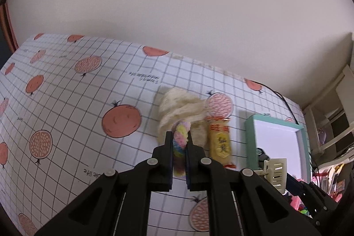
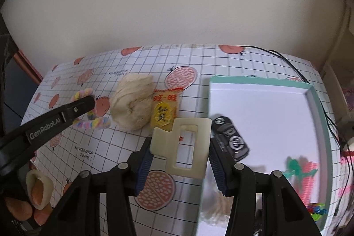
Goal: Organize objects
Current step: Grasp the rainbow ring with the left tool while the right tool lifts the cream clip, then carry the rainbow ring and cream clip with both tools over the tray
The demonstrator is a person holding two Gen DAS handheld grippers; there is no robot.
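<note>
My left gripper is shut on a pastel rainbow chenille twist, also seen in the right wrist view with the left gripper over it, above the tablecloth. My right gripper is shut on a cream hair claw clip, also visible in the left wrist view. A cream yarn bundle and a yellow snack packet lie on the table. A white tray with mint rim holds a black toy car and colourful plastic pieces.
The table has a grid cloth with pomegranate prints and backs onto a plain wall. A black cable runs behind the tray. Cluttered shelves stand to the right.
</note>
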